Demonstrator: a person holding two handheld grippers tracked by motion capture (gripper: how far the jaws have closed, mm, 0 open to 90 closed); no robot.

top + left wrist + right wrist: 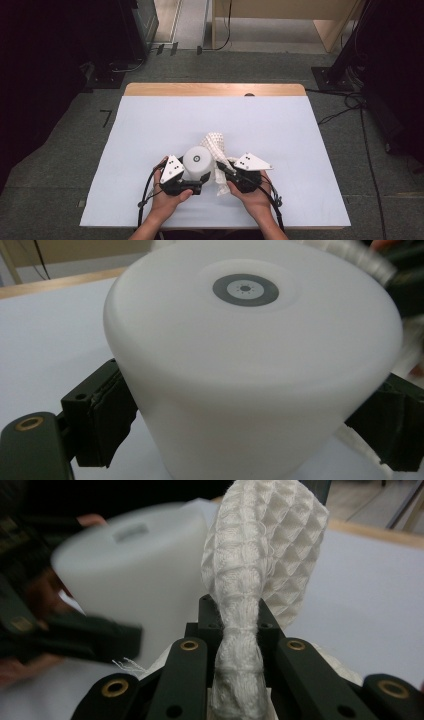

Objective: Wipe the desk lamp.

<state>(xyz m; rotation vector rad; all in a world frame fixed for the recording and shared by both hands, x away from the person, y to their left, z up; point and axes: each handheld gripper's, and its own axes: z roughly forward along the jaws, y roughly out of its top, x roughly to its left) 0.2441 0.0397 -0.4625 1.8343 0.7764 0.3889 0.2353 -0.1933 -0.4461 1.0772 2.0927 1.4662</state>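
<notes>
White waffle cloth point(250, 590): bunched, long axis rising from closed right gripper point(226, 171); white cylinder point(196, 161) clamped in left gripper point(200, 181), just beside.

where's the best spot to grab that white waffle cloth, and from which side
Grip the waffle cloth at a bunched, twisted neck, where the fabric gathers into a narrow rope that fits between the pads, as the right gripper holds it now. Come from the person's side, away from the white cup clamped in the left gripper, so the two grippers likely stay apart.
</notes>
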